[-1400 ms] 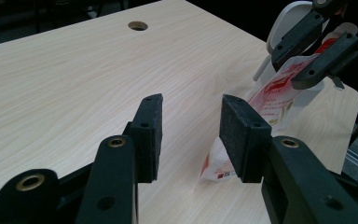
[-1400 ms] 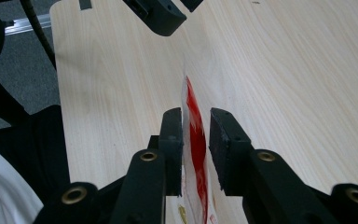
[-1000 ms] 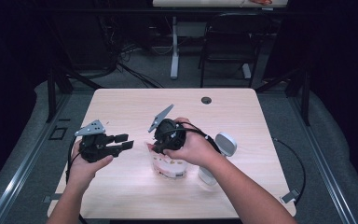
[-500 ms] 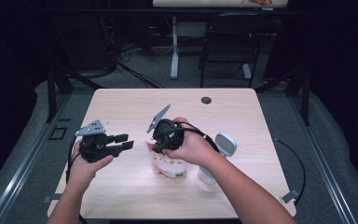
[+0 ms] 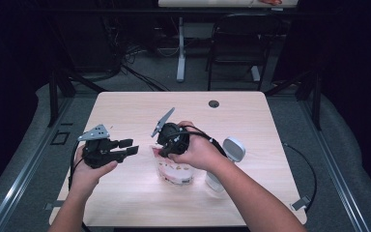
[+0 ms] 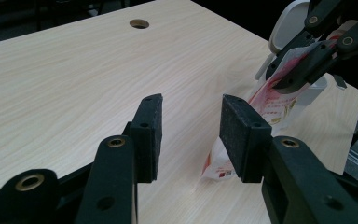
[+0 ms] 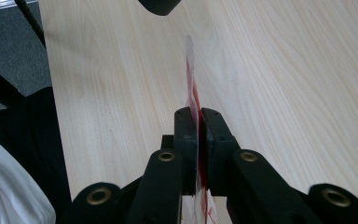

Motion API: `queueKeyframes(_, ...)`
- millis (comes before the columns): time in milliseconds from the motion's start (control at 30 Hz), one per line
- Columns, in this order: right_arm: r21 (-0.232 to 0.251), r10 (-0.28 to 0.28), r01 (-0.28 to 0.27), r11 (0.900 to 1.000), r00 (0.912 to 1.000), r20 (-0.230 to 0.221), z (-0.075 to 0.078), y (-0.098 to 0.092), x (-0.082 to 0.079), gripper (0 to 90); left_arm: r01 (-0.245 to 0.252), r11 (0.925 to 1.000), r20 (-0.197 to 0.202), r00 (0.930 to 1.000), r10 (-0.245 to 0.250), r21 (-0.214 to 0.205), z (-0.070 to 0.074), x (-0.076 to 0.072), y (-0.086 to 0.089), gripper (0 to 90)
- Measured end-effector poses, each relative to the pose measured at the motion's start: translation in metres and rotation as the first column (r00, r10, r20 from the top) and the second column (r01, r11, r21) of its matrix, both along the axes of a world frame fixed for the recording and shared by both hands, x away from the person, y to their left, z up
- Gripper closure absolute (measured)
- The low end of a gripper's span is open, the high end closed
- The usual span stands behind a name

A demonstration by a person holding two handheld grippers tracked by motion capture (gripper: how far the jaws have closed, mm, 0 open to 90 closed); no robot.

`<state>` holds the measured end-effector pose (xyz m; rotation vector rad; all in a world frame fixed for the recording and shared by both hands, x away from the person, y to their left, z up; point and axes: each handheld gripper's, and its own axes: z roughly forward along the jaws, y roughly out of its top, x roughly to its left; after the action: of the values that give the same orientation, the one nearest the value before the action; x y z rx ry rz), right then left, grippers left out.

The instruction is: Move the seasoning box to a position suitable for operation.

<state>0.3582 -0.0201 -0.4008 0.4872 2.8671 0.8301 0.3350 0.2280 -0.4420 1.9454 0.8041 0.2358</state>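
Note:
A red and white plastic pouch (image 5: pixel 176 173) stands on the pale wooden table (image 5: pixel 251 121), just left of centre. My right gripper (image 5: pixel 161 150) comes down on its top edge. Its jaws have just been closing, and in the right gripper view (image 7: pixel 198 114) the pads press together on the thin pouch edge (image 7: pixel 190 77). My left gripper (image 5: pixel 130 147) hovers open to the pouch's left and points at it. In the left gripper view (image 6: pixel 191 122) nothing is between its pads. Beyond them, the pouch (image 6: pixel 271 103) hangs pinched in the right gripper (image 6: pixel 303 63).
A white scanner-like device (image 5: pixel 233 150) stands upright just right of the pouch, also in the left gripper view (image 6: pixel 286 23). A round cable hole (image 5: pixel 214 104) sits near the table's far edge. Cables trail off both grippers. Chairs and table legs stand on the floor beyond.
Both hands have kept their places in the high view. No other movement is visible there.

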Motion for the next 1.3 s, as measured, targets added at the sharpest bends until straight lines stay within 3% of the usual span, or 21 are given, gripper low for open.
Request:
queueKeyframes(567, -0.015, 0.004, -0.004, 0.9999, 0.9999, -0.011, -0.0007, 0.002, 0.0013, 83.5, 0.0, 1.0, -0.003, 1.0, 0.0, -0.005, -0.0006, 0.0002, 0.0, 59.4)
queueKeyframes(767, -0.027, 0.005, -0.004, 0.9996, 1.0, 0.004, -0.0006, 0.0021, 0.0011, 82.3, 0.002, 1.0, -0.003, 1.0, -0.002, -0.003, -0.0004, 0.0003, 0.0007, 59.3)
queueKeyframes(1300, -0.043, 0.014, -0.015, 0.999, 0.9999, -0.009, -0.0014, 0.0039, 0.003, 87.3, -0.001, 1.0, -0.003, 1.0, 0.001, -0.004, -0.0002, 0.0003, 0.0012, 59.3)
